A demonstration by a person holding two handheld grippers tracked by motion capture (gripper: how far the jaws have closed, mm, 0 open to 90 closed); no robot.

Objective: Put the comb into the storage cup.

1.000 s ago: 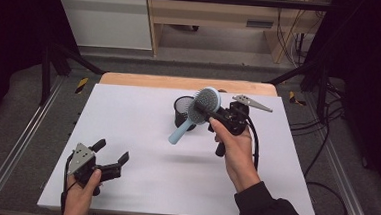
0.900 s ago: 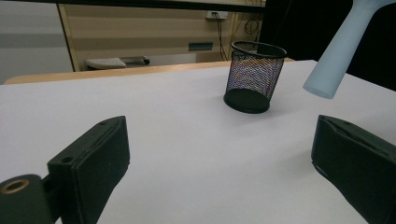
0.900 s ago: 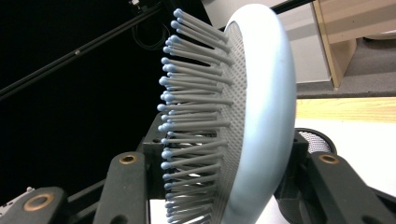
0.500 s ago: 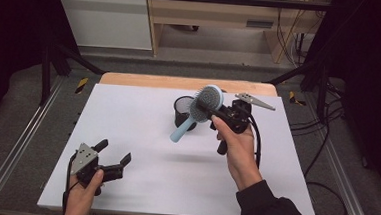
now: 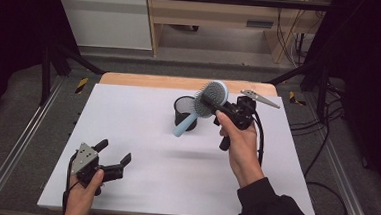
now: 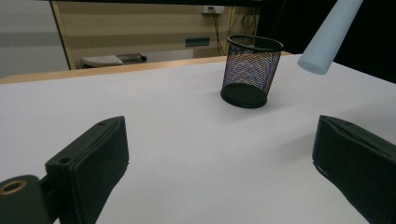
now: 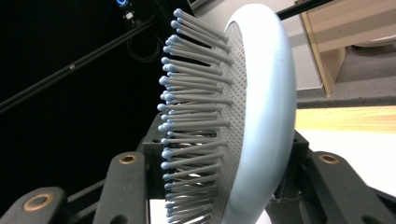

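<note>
Brush: a pale blue hairbrush (image 5: 204, 104) held in the air above the far middle of the bench, head up and handle slanting down toward the near left; the handle's round end (image 6: 327, 39) hangs just beside the cup, apart from it.
Right gripper: the right gripper (image 5: 217, 105) pinches the brush at its head, one jaw behind the bristles (image 7: 196, 107) and one against the smooth back (seen close in the right gripper view).
Cup: a black mesh cup (image 5: 185, 113) stands upright on the bench toward the far edge, partly behind the brush handle in the high view.
Left gripper: the left gripper (image 5: 113, 152) rests low by the near left corner, jaws spread wide with bare bench between them.
Bench: white top (image 5: 141, 134), wooden strip along the far edge.
</note>
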